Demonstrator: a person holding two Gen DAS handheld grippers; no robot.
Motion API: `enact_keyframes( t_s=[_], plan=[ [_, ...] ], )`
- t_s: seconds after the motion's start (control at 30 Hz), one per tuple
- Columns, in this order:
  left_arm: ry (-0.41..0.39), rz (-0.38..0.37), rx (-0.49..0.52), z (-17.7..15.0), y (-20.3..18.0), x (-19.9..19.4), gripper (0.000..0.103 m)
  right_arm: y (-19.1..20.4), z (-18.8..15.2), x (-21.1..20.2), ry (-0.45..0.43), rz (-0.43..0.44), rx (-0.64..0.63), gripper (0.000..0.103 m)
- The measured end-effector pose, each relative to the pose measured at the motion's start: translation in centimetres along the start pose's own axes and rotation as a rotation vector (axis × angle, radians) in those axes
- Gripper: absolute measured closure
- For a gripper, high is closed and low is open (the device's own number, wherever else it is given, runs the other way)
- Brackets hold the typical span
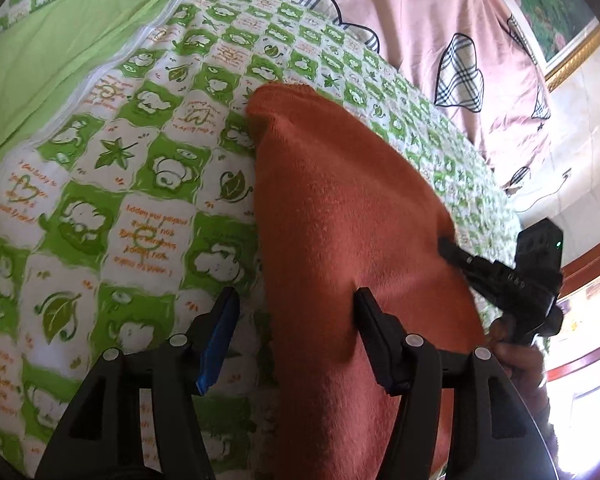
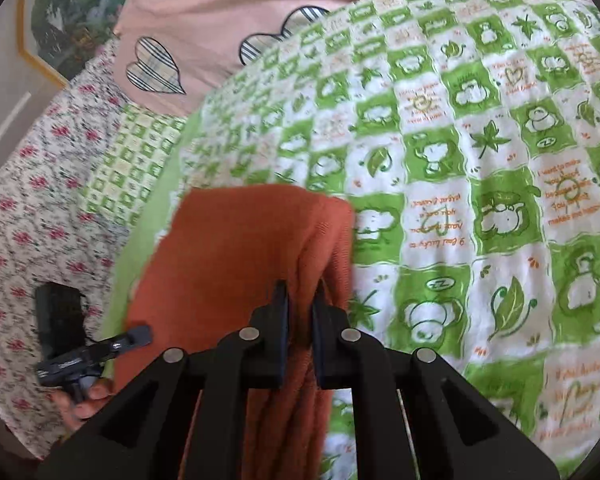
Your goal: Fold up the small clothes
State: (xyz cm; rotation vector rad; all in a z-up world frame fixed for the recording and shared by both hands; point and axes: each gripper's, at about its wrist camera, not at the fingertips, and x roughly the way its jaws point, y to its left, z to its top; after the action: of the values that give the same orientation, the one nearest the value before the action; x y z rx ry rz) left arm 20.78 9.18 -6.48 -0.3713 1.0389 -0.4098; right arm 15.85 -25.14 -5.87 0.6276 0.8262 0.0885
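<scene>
A rust-orange knit garment [image 1: 340,208] lies on a green-and-white checked bedspread [image 1: 140,184]. My left gripper [image 1: 296,304] is open, its jaws wide apart over the garment's left edge; the right finger rests on the cloth, the left one is over the bedspread. My right gripper [image 2: 300,304] is shut on a bunched fold of the garment [image 2: 236,248], cloth hanging between its jaws. The right gripper also shows in the left wrist view [image 1: 496,276], at the garment's right edge. The left gripper shows in the right wrist view [image 2: 84,352].
A pink duvet [image 1: 400,12] with checked heart patches lies beyond the bedspread. A plain green sheet [image 1: 60,48] is at far left. A floral sheet [image 2: 32,216] covers the bed's side. A framed picture [image 1: 556,8] hangs on the wall.
</scene>
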Motion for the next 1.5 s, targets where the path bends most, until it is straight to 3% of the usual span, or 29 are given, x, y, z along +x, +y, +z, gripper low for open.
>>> enact_keyframes(
  t_s=[0.2, 0.33, 0.47, 0.6, 0.73, 0.8, 0.83, 1.1, 1.37, 1.43, 1.5],
  plan=[
    [-0.067, 0.09, 0.101, -4.1, -1.4, -4.5, 0.044, 1.8, -2.5, -4.8, -0.048, -0.006, -0.004, 0.084],
    [-0.109, 0.11, 0.181, -8.7, -2.2, -7.6, 0.044, 2.5, -7.1, -8.4, -0.053, 0.011, -0.02, 0.067],
    [-0.136, 0.125, 0.253, -13.1, -3.1, -9.4, 0.043, 2.6, -11.5, -10.1, -0.037, 0.006, -0.01, 0.067],
    [-0.145, 0.115, 0.33, -15.7, -4.6, -9.2, 0.042, 3.2, -13.5, -10.4, -0.031, 0.017, -0.021, 0.067],
    [-0.164, 0.194, 0.39, -16.5, -5.6, -7.7, 0.041, 4.0, -14.1, -9.7, -0.014, -0.002, -0.067, 0.067],
    [-0.161, 0.235, 0.405, -16.9, -5.6, -6.8, 0.041, 4.4, -14.0, -9.3, -0.006, 0.009, -0.083, 0.096],
    [-0.154, 0.239, 0.406, -16.7, -5.4, -6.3, 0.041, 4.6, -14.0, -9.3, -0.007, 0.02, -0.082, 0.098],
    [-0.147, 0.213, 0.411, -16.7, -5.8, -5.9, 0.037, 6.6, -11.1, -12.5, -0.135, 0.197, -0.033, 0.098],
    [-0.167, 0.254, 0.398, -16.4, -5.9, -5.8, 0.036, 6.8, -10.3, -13.7, -0.182, 0.206, -0.011, 0.098],
    [-0.18, 0.286, 0.307, -15.4, -4.6, -6.0, 0.043, 6.7, -10.6, -13.8, -0.174, 0.18, -0.032, 0.098],
    [-0.196, 0.244, 0.191, -14.3, -2.7, -6.7, 0.062, 6.6, -11.2, -13.6, -0.164, 0.152, -0.05, 0.098]
  ],
)
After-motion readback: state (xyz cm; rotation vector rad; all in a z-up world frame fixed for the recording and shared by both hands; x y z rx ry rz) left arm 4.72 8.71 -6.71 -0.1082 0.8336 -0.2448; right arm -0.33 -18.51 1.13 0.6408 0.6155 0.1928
